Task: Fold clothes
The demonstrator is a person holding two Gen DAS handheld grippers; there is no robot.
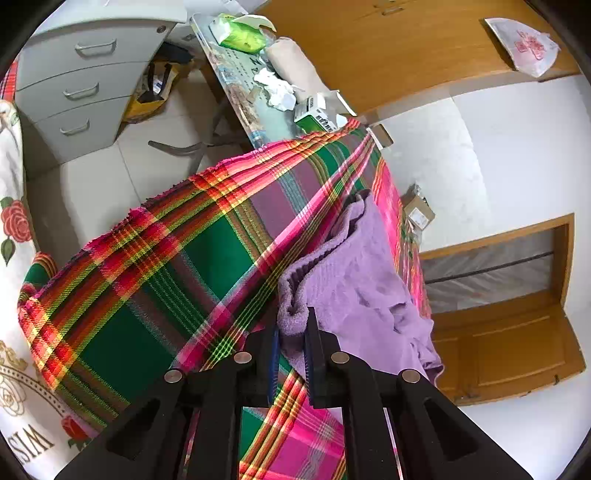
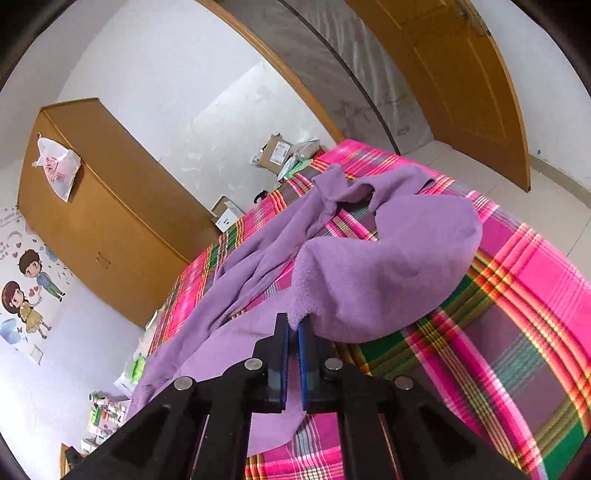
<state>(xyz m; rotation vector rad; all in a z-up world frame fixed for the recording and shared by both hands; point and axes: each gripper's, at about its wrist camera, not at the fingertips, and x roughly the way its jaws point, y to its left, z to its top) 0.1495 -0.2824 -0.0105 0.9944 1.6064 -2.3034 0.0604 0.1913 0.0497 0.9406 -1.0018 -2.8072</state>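
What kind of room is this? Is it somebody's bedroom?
Probably a bedroom at home. A bright pink and green plaid cloth covers what looks like a bed, a tall wooden wardrobe stands by the wall, and cartoon stickers of a boy and girl decorate the wall. A purple fleece garment lies there for folding.

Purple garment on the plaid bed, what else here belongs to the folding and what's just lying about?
Job:
purple garment
left gripper
right gripper, fingers pinching the garment's edge
plaid bedcover

Lying about:
crumpled tissues
green packet
cardboard boxes
plastic bag on wardrobe
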